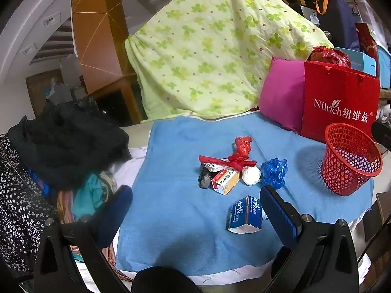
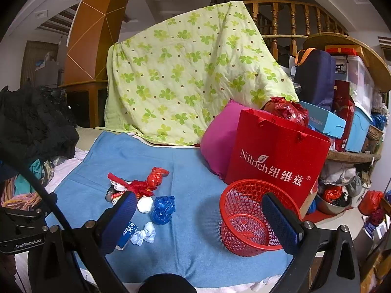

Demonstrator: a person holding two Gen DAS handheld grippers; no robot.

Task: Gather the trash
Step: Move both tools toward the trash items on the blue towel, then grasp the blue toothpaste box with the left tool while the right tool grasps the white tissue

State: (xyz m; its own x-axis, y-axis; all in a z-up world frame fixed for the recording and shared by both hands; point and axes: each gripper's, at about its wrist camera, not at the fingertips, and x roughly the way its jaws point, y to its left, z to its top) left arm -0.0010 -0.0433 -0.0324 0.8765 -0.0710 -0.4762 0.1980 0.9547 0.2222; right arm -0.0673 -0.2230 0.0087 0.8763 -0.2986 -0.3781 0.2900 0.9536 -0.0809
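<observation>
1. The left gripper (image 1: 195, 202) is spread apart, empty; the blue-white box (image 1: 245, 214) lies just beside its right finger.
2. The right gripper (image 2: 199, 210) is also apart, with the red basket (image 2: 254, 217) behind its right finger.
3. Trash lies on a blue cloth (image 1: 171, 207); a green blanket (image 1: 215, 46) hangs behind.

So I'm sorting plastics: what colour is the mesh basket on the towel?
Red; the mesh basket shows best in the right wrist view.

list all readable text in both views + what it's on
"Nilrich 纽维兹 ®": red paper bag
"FASHION": light blue box behind that bag
"GenRobot.AI": left gripper's body, seen from the right wrist view
Blue-and-white box: white characters, not readable
Orange-and-white box: print too small
</observation>
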